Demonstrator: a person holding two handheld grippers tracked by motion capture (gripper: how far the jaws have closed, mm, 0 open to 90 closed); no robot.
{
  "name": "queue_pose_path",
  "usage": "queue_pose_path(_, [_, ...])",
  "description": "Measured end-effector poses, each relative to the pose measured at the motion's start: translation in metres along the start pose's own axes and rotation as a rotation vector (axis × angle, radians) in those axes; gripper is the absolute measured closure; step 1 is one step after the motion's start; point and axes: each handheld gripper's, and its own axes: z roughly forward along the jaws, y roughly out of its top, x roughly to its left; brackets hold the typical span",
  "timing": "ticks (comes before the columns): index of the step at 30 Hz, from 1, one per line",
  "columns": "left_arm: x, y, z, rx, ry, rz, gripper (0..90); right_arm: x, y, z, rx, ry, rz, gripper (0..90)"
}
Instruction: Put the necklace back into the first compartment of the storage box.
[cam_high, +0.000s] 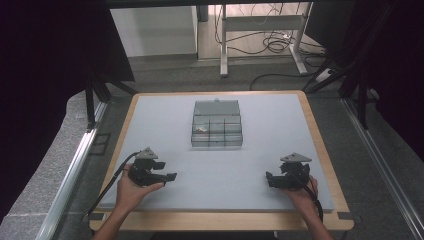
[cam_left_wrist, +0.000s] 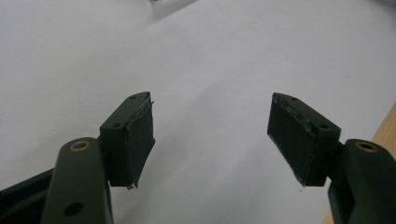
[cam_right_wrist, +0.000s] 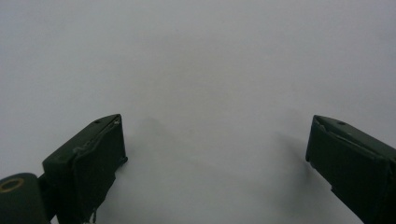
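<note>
A clear plastic compartment box (cam_high: 217, 125) stands with its lid up at the middle back of the grey table mat (cam_high: 220, 165); small pale bits lie in one left cell (cam_high: 201, 129). My left gripper (cam_high: 172, 176) rests low at the front left in a hand, pointing right. Its jaws stand wide apart with nothing but mat between the pads (cam_left_wrist: 140, 140). My right gripper (cam_high: 268, 179) sits at the front right in the other hand, pointing left. It is open too, with bare mat between its fingers (cam_right_wrist: 93, 163).
The mat lies on a wooden tabletop (cam_high: 327, 165) whose edge shows in the left gripper view (cam_left_wrist: 385, 133). Dark curtains flank the table. A metal desk frame (cam_high: 260, 35) and cables lie on the floor beyond it.
</note>
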Motion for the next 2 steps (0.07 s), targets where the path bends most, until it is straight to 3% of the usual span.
queue_pose_path(2, [0.001, 0.0005, 0.0, 0.0, 0.001, -0.005, 31.8, -0.0016, 0.001, 0.0012, -0.004, 0.002, 0.011, 4.6])
